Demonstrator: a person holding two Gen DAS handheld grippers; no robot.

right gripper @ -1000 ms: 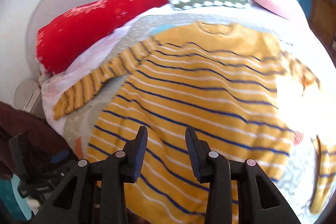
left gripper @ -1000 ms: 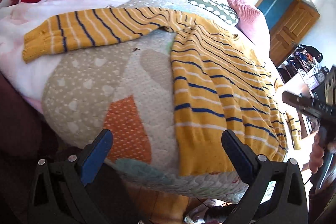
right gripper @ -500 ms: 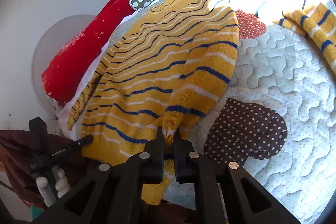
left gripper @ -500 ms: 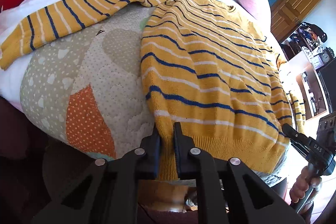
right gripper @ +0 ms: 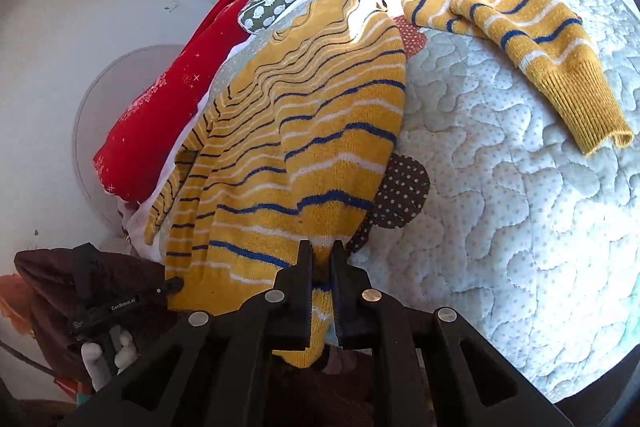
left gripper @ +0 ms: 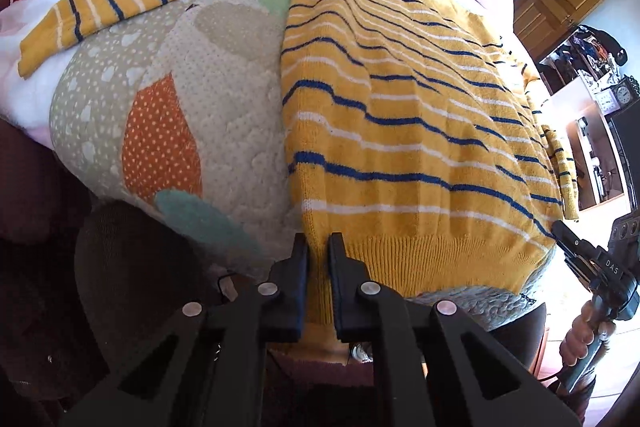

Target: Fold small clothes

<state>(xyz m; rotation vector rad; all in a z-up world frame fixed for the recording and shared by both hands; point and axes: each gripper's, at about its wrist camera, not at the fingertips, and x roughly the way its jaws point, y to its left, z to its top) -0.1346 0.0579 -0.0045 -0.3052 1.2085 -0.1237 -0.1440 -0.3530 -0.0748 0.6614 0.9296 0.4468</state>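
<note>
A mustard-yellow knitted sweater with navy and white stripes [left gripper: 408, 115] lies spread on a pale quilted bedspread [right gripper: 500, 195]. The left gripper [left gripper: 318, 251] clenches its ribbed hem at one corner, and the right gripper [right gripper: 320, 259] pinches the opposite corner.

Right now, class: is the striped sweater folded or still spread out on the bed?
Spread, not folded. The sweater lies flat on the quilt, both sleeves stretched outward; only its hem corners are pinched.

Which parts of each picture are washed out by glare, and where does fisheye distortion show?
Left wrist view: the far right beside the sweater is blown out; the quilt bulges. Right wrist view: sunlight bleaches the sweater's shoulder; the frame's edges are dark.
</note>
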